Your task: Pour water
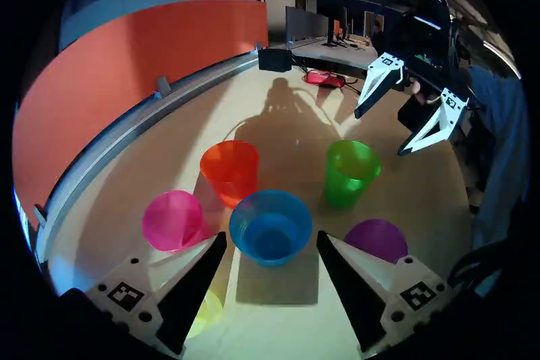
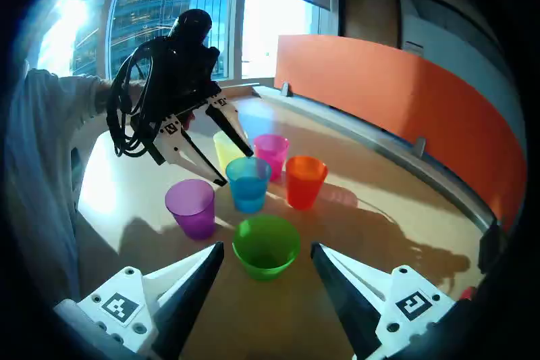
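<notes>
A light wooden table (image 1: 418,198) runs beside an orange partition (image 1: 135,56). At the bottom of the left gripper view, the left gripper (image 1: 270,234) is spread wide and grasps nothing; the blue cup (image 1: 270,228) stands just before its fingers. In the right gripper view, the right gripper (image 2: 266,246) is released too, with the green cup (image 2: 266,255) low in the centre, just before its tips.

clustered cups (image 1: 270,228) block the middle; bare table (image 1: 418,191) lies open around them.

Six cups (image 2: 249,184) close together on table (image 2: 378,225), partition (image 2: 405,96) along its edge
</notes>
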Tool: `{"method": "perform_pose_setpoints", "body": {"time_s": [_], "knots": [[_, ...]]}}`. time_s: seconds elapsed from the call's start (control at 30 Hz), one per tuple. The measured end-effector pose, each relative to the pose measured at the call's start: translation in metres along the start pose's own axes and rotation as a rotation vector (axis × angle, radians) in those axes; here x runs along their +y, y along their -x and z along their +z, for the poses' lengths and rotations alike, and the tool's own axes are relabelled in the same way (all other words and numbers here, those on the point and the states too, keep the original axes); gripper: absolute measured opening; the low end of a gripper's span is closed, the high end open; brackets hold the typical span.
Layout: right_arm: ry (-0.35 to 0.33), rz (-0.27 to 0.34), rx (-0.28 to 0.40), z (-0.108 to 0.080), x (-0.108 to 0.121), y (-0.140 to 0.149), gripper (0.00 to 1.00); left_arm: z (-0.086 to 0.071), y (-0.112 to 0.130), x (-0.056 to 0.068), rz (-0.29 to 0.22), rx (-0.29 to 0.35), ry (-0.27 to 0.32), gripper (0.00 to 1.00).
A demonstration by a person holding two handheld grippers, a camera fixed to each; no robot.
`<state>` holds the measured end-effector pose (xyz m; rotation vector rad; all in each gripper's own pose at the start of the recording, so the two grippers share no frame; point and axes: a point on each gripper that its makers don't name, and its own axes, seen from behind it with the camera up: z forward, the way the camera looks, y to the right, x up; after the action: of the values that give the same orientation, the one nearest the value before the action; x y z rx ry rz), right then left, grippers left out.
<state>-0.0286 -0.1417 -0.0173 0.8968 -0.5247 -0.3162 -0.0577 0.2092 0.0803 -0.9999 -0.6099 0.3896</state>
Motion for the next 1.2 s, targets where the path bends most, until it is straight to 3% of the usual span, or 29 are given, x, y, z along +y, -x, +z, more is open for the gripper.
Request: {"method": "perform_pose_setpoints", "body": {"time_s": [0.9, 1.1, 1.2], "knots": [[-0.006, -0.003, -0.029, 0.018, -0.001, 0.017, 0.99, 0.028, 0.002, 0.0, -0.023, -0.012, 0.014, 1.0], [-0.004, -0.003, -0.031, 0.019, 0.0, 0.019, 0.99, 0.029, 0.004, -0.001, -0.018, -0.015, 0.008, 0.88], [-0.005, -0.002, -0.031, 0.019, 0.0, 0.019, 0.99, 0.028, 0.004, -0.001, -0.017, -0.013, 0.008, 0.87]]}}
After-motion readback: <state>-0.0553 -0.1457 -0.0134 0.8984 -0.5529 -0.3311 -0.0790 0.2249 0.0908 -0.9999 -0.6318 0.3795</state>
